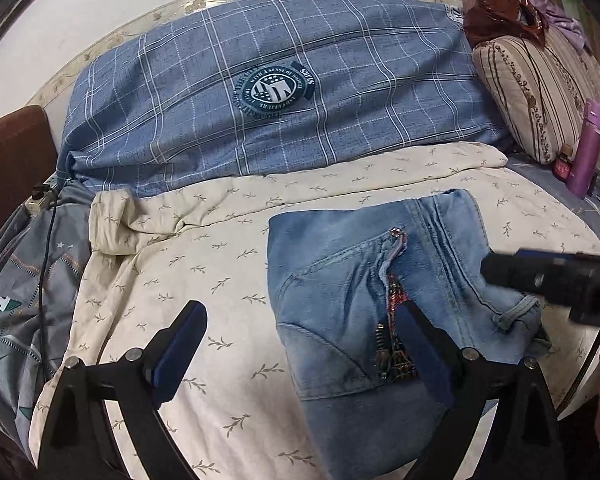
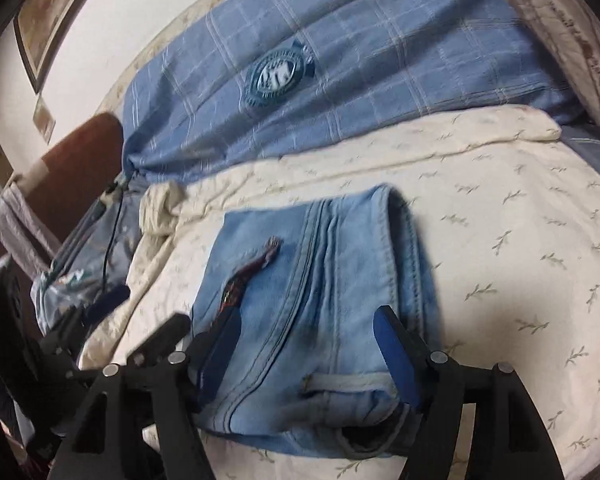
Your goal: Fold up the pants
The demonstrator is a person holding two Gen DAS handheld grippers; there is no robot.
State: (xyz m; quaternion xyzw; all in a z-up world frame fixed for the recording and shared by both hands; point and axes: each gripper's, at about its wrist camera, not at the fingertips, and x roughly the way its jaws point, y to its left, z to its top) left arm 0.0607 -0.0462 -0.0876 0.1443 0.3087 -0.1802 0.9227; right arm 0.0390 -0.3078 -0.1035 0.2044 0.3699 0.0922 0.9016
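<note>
With the jeans [image 1: 384,292] folded into a compact bundle on the bedspread [image 1: 204,272], both our left gripper [image 1: 300,344] and right gripper [image 2: 312,354] stand wide apart, holding nothing, so we should lift straight off without snagging denim.

L + R wrist cams, close, angled down – both share folded jeans [image 1: 384,280], bed.

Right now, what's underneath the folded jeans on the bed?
The folded jeans lie on a cream leaf-print sheet, which shows all around them. The patch directly beneath is covered, so anything there can't be seen.
</note>
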